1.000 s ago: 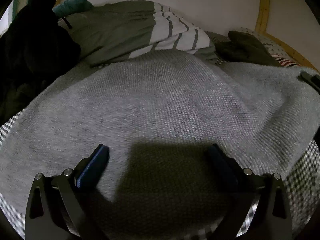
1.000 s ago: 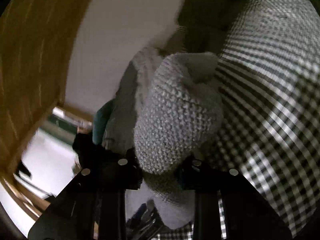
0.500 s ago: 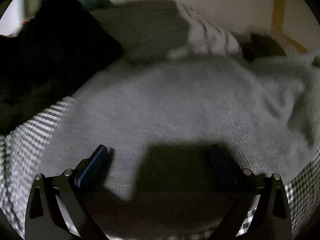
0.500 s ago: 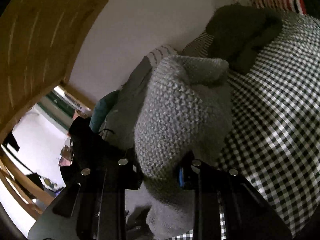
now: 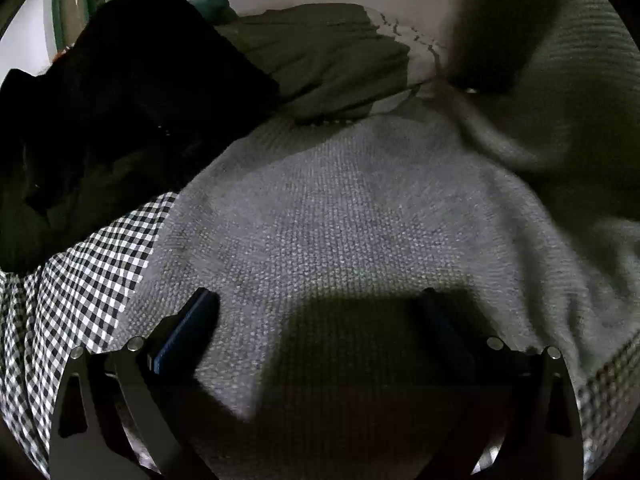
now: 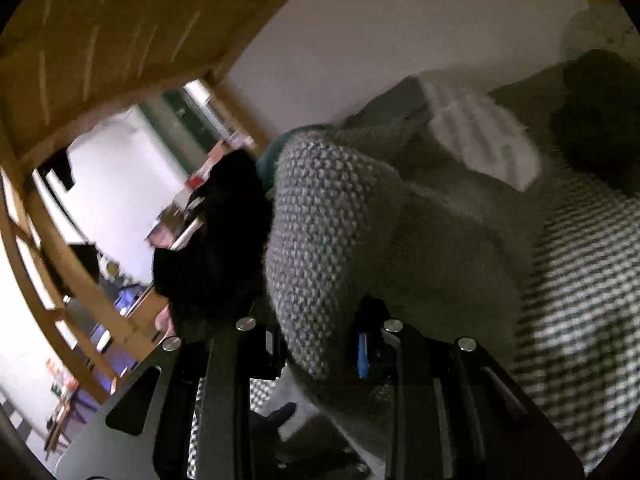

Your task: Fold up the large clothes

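Observation:
A large grey knit sweater [image 5: 340, 216] lies spread on a black-and-white checked sheet [image 5: 84, 276]. My left gripper [image 5: 316, 316] is open, its jaws wide apart, low over the sweater's near part. My right gripper [image 6: 320, 344] is shut on a bunched part of the grey sweater [image 6: 320, 232] and holds it lifted. In the left wrist view that lifted part [image 5: 560, 92] hangs as a fold at the upper right, with the right gripper's dark body partly showing under it.
A black garment [image 5: 112, 112] is piled at the left. An olive and white striped garment [image 5: 328, 56] lies behind the sweater against the white wall. A dark green garment [image 6: 596, 120] sits on the checked sheet [image 6: 580, 300]. A wooden frame [image 6: 100, 40] stands to the left.
My right gripper has carried the held sweater part up and over toward the left, so a fold now hangs over the spread sweater. The left gripper stayed open and shifted a little left.

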{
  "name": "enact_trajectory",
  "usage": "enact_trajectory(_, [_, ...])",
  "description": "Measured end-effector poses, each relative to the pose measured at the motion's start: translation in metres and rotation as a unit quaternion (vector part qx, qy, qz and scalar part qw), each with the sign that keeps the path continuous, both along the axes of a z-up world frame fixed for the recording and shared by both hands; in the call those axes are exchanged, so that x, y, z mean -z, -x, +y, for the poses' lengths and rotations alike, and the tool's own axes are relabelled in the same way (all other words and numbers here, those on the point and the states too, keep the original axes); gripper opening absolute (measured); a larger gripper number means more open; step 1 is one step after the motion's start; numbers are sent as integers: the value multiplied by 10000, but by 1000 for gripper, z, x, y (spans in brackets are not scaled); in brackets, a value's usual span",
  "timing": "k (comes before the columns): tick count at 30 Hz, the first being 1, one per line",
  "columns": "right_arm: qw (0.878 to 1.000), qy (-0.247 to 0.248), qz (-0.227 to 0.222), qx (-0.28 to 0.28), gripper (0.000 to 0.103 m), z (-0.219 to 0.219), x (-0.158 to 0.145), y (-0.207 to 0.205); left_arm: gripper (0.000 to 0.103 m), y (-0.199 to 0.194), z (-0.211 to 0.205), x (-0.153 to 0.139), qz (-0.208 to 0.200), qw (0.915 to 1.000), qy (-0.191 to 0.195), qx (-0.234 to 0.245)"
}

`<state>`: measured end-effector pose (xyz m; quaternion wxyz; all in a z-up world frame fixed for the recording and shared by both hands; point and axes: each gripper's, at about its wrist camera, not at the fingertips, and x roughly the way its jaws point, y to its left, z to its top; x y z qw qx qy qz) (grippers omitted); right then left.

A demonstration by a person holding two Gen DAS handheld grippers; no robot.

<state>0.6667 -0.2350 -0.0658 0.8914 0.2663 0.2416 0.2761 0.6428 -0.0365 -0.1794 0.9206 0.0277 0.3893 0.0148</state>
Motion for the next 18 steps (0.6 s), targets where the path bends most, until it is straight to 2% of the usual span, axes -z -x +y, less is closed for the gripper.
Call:
enact_trajectory(1, [10000,25,3,-80,26,9,0,-2,99,6,7,-6,-88,9999,96,-44])
enact_trajectory(2, [9998,86,1,-192,26,21,0,-4,99,19,25,-17,-321,9987,181,-365])
enact_trajectory(4, [9991,248,-12,-358,26,42,0,-6,99,36,59,-25,-477,9941,301,-928])
enact_trajectory(5, [9985,336,-12,-432,26,53,2,-7,98,36,69,-23,-385,9934,372,-1018])
enact_trajectory(6, [9977,427,8,-533,26,67,6,-8,99,33,81,-11,15,9941,463,-983])
enact_trajectory(7, [9971,478,37,-595,26,74,10,-8,99,31,90,2,273,9938,719,-806])
enact_trajectory(8, [9956,629,64,-685,26,88,17,-8,99,34,100,7,251,9911,1058,-766])
enact_trajectory(10, [9919,973,56,-819,26,112,26,-6,99,35,126,14,424,9731,2062,-939])
enact_trajectory(11, [9883,1209,61,-929,26,126,33,-4,99,38,136,13,408,9660,2309,-1086])
enact_trajectory(15, [9703,2050,-37,-1282,26,167,56,7,99,55,165,-9,-16,9621,2226,-1577])
enact_trajectory(16, [9671,2169,-51,-1327,26,172,60,8,99,61,175,-17,-192,9595,2209,-1737])
enact_trajectory(18, [9594,2408,22,-1470,26,184,73,7,99,77,203,-37,-623,9483,2200,-2201])
